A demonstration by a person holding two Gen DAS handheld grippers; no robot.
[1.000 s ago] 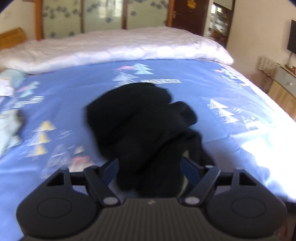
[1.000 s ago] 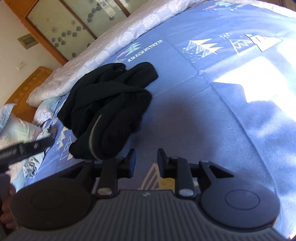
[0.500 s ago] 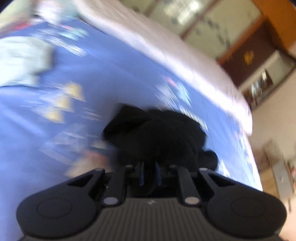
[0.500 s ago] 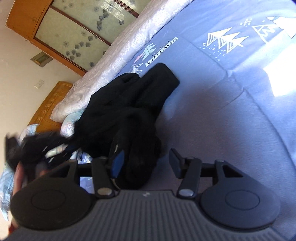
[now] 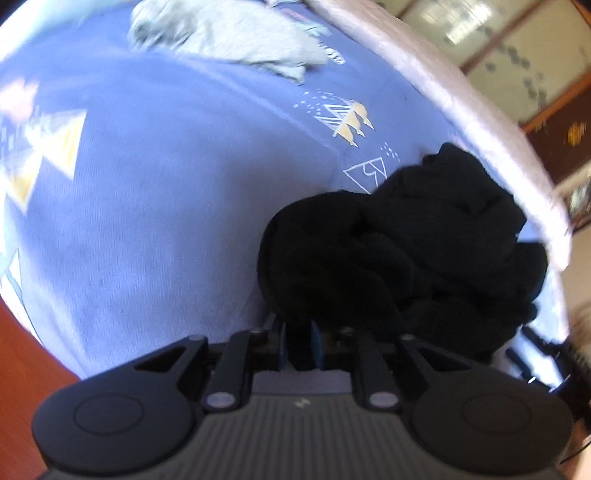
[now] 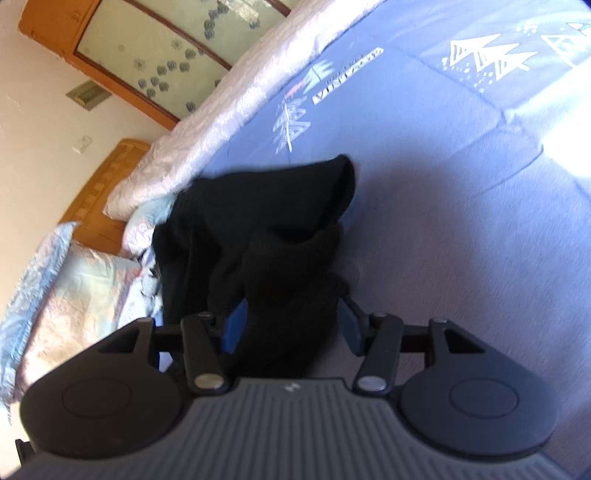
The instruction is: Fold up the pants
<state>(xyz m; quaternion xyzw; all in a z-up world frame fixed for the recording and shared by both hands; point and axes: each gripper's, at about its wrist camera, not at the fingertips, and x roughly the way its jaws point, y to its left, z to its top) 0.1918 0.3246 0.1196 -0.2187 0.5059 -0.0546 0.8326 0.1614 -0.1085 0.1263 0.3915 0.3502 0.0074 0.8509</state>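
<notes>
Plainly, garment: black, thick, soft knitted pants (image 5: 399,251), bunched in a rumpled heap with no leg or waistband laid out
Place: the heap lies on the blue bedspread printed with white and yellow triangle trees (image 5: 155,206), near the pale pink quilted blanket (image 5: 443,96) along the bed's far side; a crumpled grey-green cloth (image 5: 236,33) lies well apart from it
Left gripper (image 5: 300,345): blue pads drawn narrow on a thin fold of the black cloth at the near edge of the heap, the jaws easing open a little with the fold between them
Right gripper (image 6: 290,325): jaws about half wide, standing on either side of a thick roll of the pants; whether the blue pads (image 6: 349,325) press the roll or only flank it cannot be told
Weight, judged: light to moderate; it will sag and trail once lifted
Stiffness, judged: none; it drapes and folds over itself, so one pinch lifts only a layer
Surface, judged: fuzzy knit, good friction on the pads, little risk of slipping, not fragile
Where to hold, judged: at an edge rather than the bulk, best the waistband or a cuff, one gripper at each end, so the legs can be shaken flat
Risk, judged: a pinch in the middle drags the whole tangle across the bedspread instead of opening it
</notes>
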